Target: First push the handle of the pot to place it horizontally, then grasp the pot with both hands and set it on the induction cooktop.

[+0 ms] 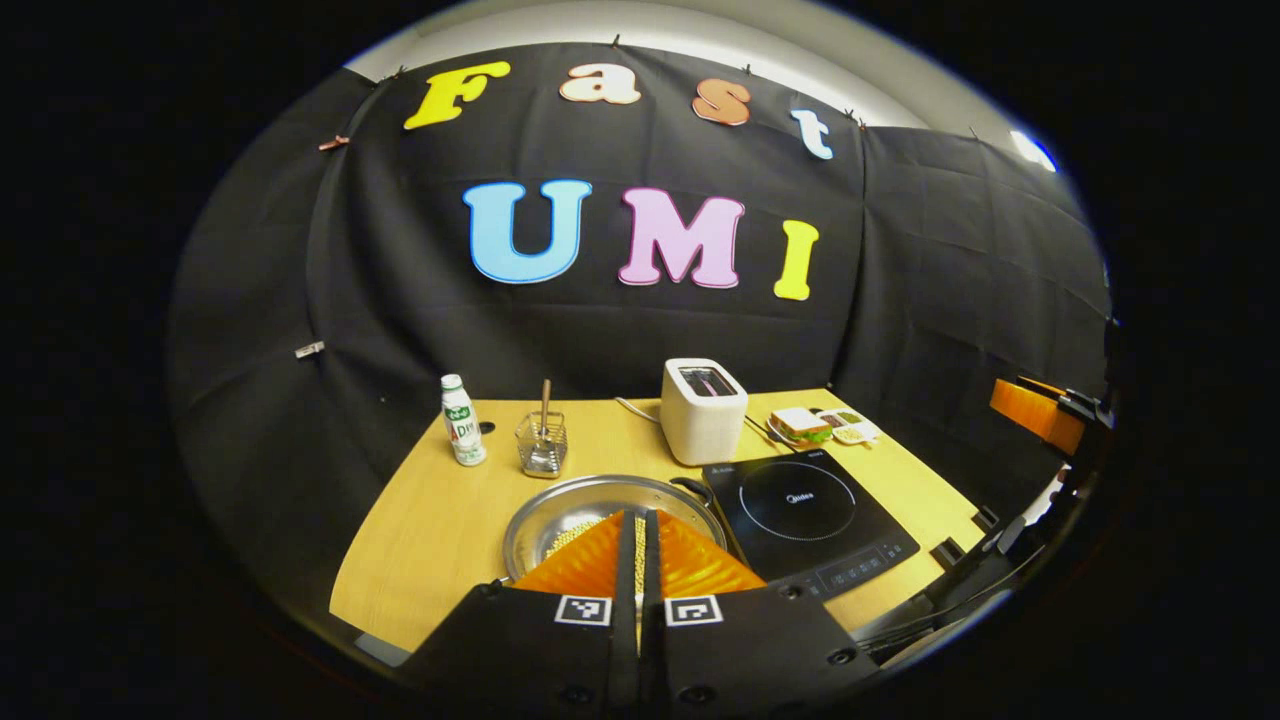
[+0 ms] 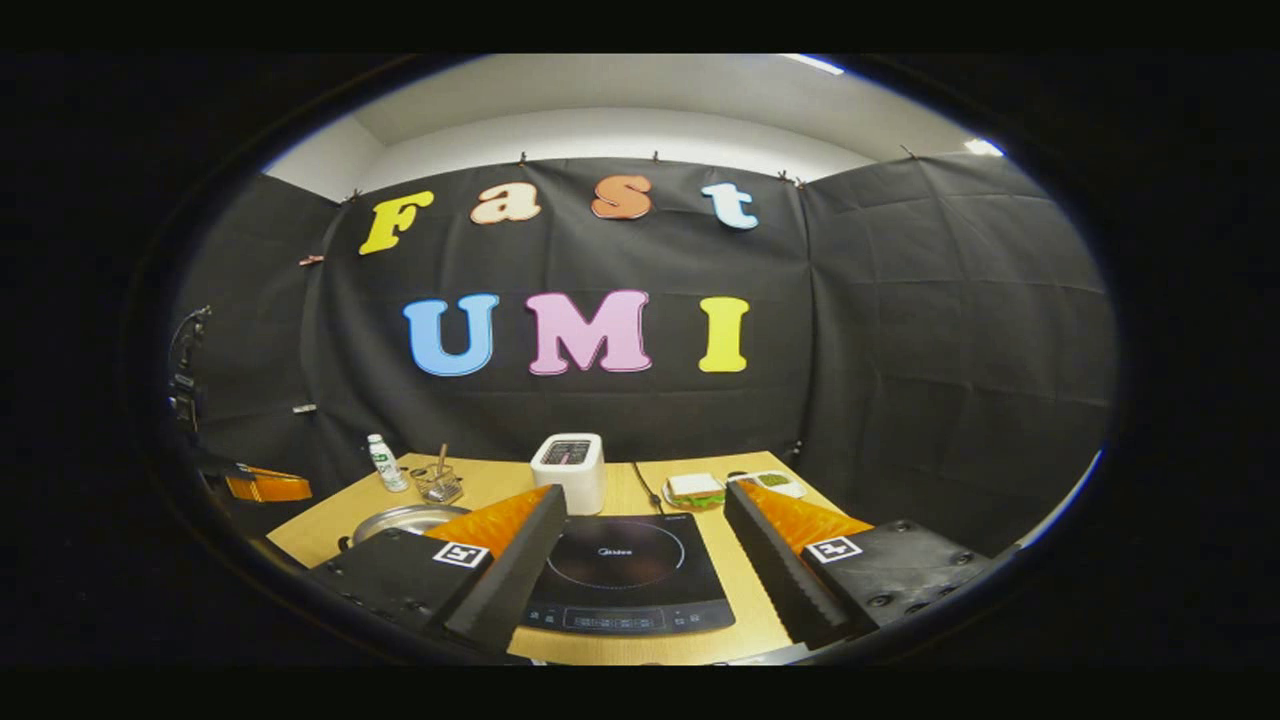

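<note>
A shallow steel pot [image 1: 560, 510] holding pale yellow grains sits on the wooden table, just left of the black induction cooktop [image 1: 810, 510]. A dark handle [image 1: 692, 487] sticks out from its far right rim, toward the cooktop. My left gripper [image 1: 640, 518] is shut with nothing in it; it hovers over the pot's near side and hides part of it. In the right gripper view my right gripper [image 2: 645, 495] stands open above the cooktop [image 2: 620, 570], with the pot [image 2: 400, 520] off to its left.
A white toaster [image 1: 703, 410] stands behind the cooktop, its cord trailing left. A small bottle [image 1: 462, 420] and a wire basket [image 1: 542, 445] stand at the back left. A sandwich on a plate [image 1: 800, 425] lies at the back right.
</note>
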The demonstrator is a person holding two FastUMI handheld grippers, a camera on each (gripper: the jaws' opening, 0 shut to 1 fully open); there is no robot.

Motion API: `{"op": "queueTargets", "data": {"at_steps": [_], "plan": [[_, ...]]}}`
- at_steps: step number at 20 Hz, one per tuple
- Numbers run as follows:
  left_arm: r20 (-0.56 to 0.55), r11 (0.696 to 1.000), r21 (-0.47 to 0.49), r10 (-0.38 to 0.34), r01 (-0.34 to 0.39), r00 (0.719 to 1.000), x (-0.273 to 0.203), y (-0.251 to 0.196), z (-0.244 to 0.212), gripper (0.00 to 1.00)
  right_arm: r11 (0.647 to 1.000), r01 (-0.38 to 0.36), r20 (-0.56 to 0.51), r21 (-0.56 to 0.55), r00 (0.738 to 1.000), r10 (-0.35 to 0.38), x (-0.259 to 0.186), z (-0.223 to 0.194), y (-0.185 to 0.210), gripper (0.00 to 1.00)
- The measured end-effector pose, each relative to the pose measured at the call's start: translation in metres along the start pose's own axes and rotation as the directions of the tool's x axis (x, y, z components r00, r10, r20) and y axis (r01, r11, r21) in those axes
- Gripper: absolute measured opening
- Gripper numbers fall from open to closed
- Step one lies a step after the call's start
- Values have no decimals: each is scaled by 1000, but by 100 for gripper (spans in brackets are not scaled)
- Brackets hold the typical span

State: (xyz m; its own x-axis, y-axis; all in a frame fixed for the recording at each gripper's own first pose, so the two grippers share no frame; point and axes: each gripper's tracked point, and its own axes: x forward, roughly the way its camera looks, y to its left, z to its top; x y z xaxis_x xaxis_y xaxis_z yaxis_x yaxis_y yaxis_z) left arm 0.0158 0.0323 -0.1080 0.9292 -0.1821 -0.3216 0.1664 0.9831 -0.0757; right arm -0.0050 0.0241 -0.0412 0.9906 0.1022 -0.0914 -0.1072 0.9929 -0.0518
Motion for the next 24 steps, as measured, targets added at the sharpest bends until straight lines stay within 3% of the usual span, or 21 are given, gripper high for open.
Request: {"op": "queueTargets", "data": {"at_steps": [7,18,24], "plan": [[-139,1000,-10,-22,20,990,13,28,-62,5,1000,-14,-46,1,999,14,3,-16,8,99],[-377,987,-158,-63,3,924,38,56,-175,5,998,-46,-112,-38,993,41,16,-33,24,99],[-443,985,-173,-65,-14,894,51,63,-200,5,995,-83,-137,-58,988,74,29,-37,33,99]]}}
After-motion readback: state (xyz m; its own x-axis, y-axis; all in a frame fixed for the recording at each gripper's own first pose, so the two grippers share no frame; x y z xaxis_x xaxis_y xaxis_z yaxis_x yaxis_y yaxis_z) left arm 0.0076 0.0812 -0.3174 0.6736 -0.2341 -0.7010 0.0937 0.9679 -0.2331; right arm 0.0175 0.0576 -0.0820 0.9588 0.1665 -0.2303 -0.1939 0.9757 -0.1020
